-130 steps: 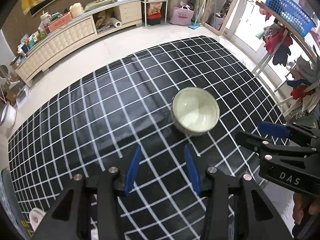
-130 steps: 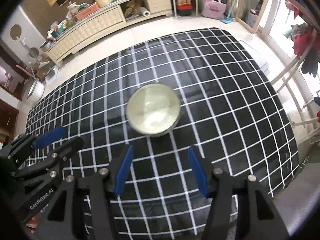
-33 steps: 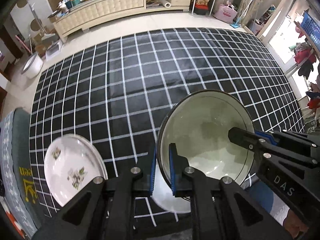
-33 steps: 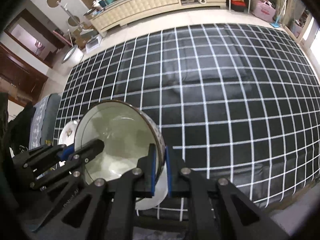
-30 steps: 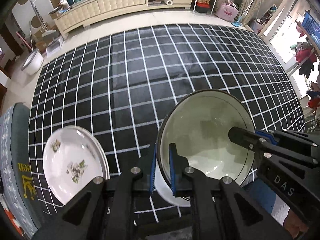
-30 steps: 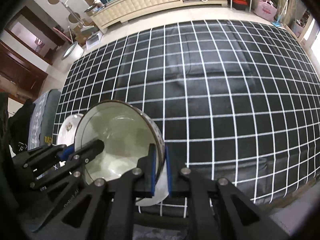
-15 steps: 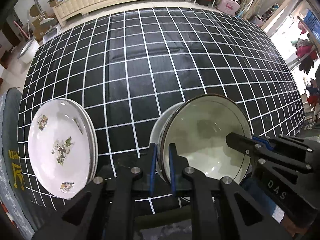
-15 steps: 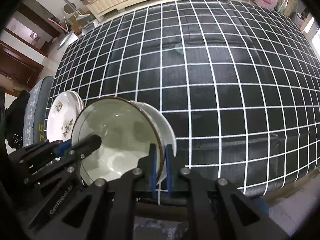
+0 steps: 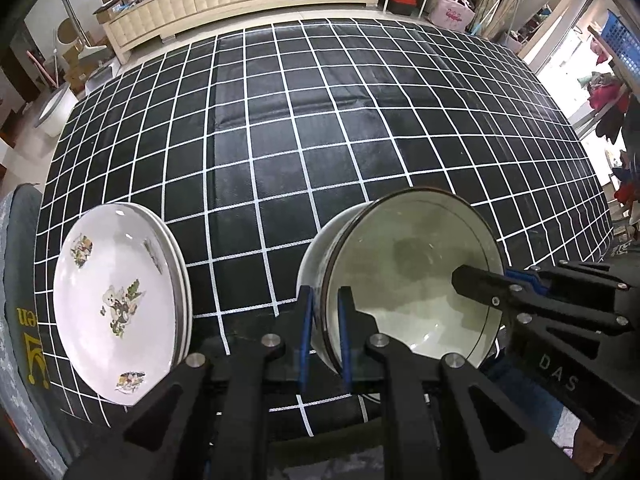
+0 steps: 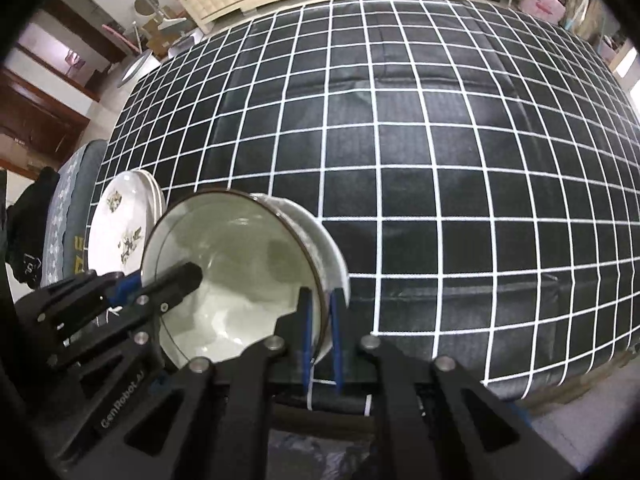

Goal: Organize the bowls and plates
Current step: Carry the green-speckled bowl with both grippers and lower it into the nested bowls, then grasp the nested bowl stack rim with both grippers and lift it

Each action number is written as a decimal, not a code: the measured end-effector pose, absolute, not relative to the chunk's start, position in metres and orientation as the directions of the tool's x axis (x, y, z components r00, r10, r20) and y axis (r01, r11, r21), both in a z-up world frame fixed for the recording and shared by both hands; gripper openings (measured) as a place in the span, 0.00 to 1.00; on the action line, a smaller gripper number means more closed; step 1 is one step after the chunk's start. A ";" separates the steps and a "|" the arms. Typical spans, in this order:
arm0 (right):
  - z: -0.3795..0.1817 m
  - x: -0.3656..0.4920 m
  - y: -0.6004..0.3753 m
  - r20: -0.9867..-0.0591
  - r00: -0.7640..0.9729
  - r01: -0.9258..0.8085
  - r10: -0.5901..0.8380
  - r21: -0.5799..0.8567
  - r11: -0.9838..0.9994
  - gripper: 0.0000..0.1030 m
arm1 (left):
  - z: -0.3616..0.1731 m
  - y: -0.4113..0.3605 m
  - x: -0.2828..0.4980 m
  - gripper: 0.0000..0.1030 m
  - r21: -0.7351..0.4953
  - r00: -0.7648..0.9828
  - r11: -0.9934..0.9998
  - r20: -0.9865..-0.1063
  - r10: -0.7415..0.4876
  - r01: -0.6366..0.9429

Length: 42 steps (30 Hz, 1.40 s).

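Two grippers hold one bowl between them. In the left wrist view, the left gripper [image 9: 324, 332] enters from the bottom edge and points up the frame, its jaws clamped on the left wall of the pale green bowl [image 9: 416, 280], one blue pad outside and one inside the dark rim. The right gripper [image 9: 516, 284] reaches in from the right edge, angled toward the left, with one black finger lying inside the bowl and a blue pad showing at the rim behind it.

In the right wrist view, the right gripper [image 10: 320, 328] likewise rises from the bottom edge, jaws clamped on the right-hand wall of the bowl [image 10: 232, 276]. The left gripper [image 10: 132, 288] comes in from the lower left, one finger resting within the bowl.

The bowl sits at lower centre in both views, tilted so its mouth faces the cameras. A white rim shows just behind it, possibly a second bowl nested beneath; the view does not settle this, nor whether the bowl rests on the surface.

A stack of floral plates [image 9: 116, 304] lies at lower left in the left wrist view, beside the bowl and apart from it, and at middle left [image 10: 120, 228] in the right wrist view. All stand on the black grid-patterned cloth [image 9: 320, 120], near its front edge.
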State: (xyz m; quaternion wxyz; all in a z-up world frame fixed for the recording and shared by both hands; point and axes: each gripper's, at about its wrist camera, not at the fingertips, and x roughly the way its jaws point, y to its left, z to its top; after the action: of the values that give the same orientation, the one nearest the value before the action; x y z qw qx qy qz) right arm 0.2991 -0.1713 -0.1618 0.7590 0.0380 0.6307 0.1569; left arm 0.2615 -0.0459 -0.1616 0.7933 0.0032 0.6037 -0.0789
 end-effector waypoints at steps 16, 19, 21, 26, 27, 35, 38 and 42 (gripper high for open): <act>-0.139 0.292 -0.185 -0.932 0.224 -0.199 0.287 0.244 0.949 0.60 | -0.135 -0.024 0.257 0.37 -0.090 0.320 0.993 -0.941 -0.111 0.081; -0.140 0.288 -0.184 -0.932 0.219 -0.202 0.289 0.246 0.948 0.73 | -0.129 -0.028 0.255 0.37 -0.070 0.335 0.992 -0.937 -0.102 0.106; -0.139 0.285 -0.182 -0.931 0.222 -0.203 0.291 0.248 0.947 0.84 | -0.124 -0.030 0.253 0.37 -0.069 0.345 0.991 -0.933 -0.104 0.111; -0.133 0.280 -0.184 -0.936 0.229 -0.190 0.268 0.228 0.955 0.91 | -0.117 -0.031 0.248 0.68 -0.043 0.388 0.990 -0.917 -0.091 0.132; -0.131 0.280 -0.185 -0.939 0.244 -0.184 0.244 0.203 0.962 0.92 | -0.116 -0.030 0.248 0.75 -0.027 0.398 0.991 -0.914 -0.079 0.134; -0.135 0.286 -0.191 -0.953 0.260 -0.133 0.154 0.123 0.983 0.99 | -0.131 -0.026 0.256 0.90 -0.033 0.359 0.991 -0.930 -0.077 0.129; -0.144 0.288 -0.189 -0.960 0.242 -0.133 0.143 0.113 0.985 0.99 | -0.140 -0.027 0.260 0.91 -0.017 0.347 0.990 -0.936 -0.066 0.143; -0.156 0.293 -0.187 -0.967 0.214 -0.121 0.140 0.116 0.986 0.99 | -0.154 -0.025 0.270 0.90 -0.028 0.325 0.989 -0.943 -0.073 0.143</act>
State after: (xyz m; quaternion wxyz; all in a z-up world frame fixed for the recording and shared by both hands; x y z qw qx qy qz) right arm 0.2930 -0.1872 -0.1564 0.7791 0.0079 0.6213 0.0838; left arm 0.2700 -0.0255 -0.1540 0.8135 0.0301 0.5770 -0.0665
